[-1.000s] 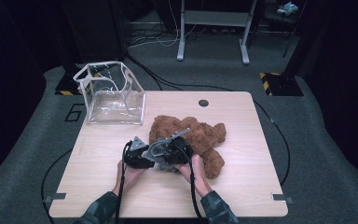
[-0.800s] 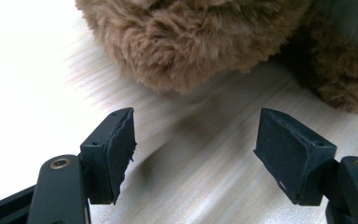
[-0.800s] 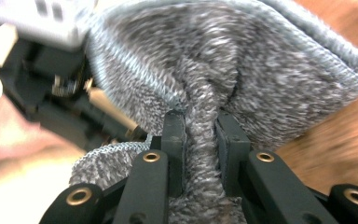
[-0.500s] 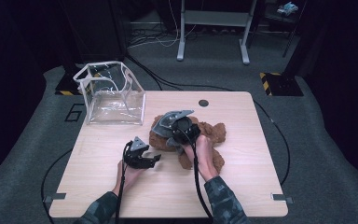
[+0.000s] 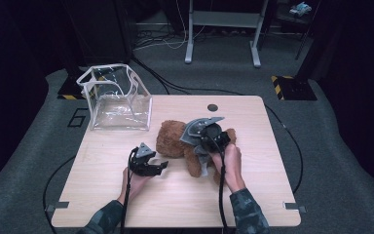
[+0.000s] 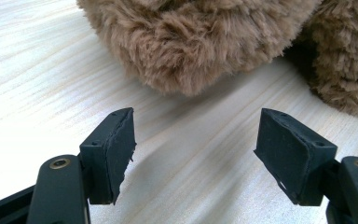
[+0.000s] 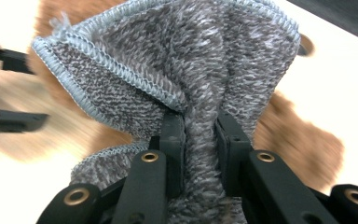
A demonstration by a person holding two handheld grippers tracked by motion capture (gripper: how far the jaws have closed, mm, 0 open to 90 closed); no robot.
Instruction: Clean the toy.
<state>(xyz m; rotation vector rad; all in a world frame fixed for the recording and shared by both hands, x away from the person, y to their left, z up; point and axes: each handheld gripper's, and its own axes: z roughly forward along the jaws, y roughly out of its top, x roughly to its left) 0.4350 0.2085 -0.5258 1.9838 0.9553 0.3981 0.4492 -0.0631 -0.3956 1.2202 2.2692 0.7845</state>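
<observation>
Fingers (image 7: 175, 140) pinch grey cloth (image 7: 191, 70) above wooden table (image 5: 253, 195).

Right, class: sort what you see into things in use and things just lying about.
In use: grey knitted cloth; brown teddy bear; right hand-held gripper, clamped on the cloth; left hand-held gripper, open.
Lying about: clear bag; metal stand.

The table (image 5: 175, 195) was pale, matt wood-grain board, the teddy bear (image 6: 200, 42) shaggy brown plush, the cloth (image 7: 191, 60) coarse grey knit with a pale stitched edge, the bag (image 5: 119, 100) glossy clear plastic with white trim, and the gripper pads (image 6: 121, 144) rough matt black.
</observation>
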